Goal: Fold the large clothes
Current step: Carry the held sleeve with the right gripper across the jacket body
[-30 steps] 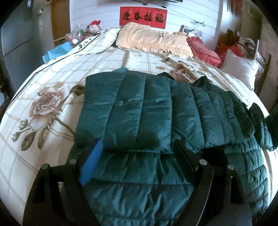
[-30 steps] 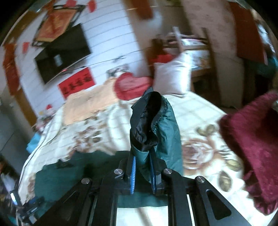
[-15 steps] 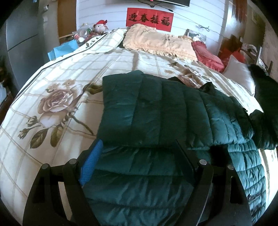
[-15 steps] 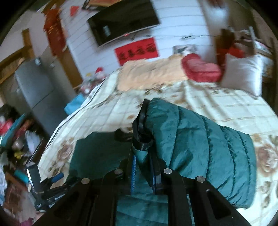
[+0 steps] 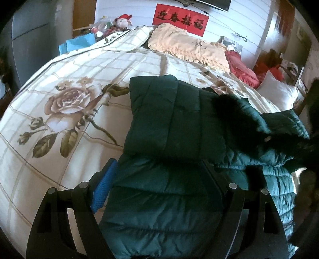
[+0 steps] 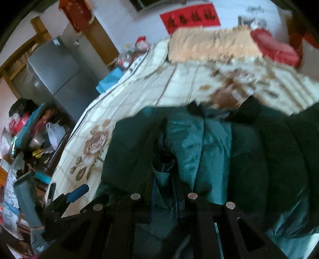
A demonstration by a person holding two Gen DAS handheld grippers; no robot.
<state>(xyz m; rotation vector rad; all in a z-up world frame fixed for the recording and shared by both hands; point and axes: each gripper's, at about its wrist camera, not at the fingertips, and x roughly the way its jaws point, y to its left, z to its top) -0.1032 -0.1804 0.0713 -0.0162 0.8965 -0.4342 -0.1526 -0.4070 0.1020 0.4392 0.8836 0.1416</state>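
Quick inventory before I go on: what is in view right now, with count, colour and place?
jacket: 1, dark green, on the bed, partly folded
bed cover: 1, cream with brown roses, under the jacket
pillow: 1, peach, at the head of the bed
cushion: 1, red, right of the pillow
white pillow: 1, far right
banner: 1, red with black characters, on the wall
plush toy: 1, red hat, far left corner
fridge: 1, grey, left of the bed
left gripper: black, blue pads, open over the jacket
right gripper: black, shut on a jacket fold
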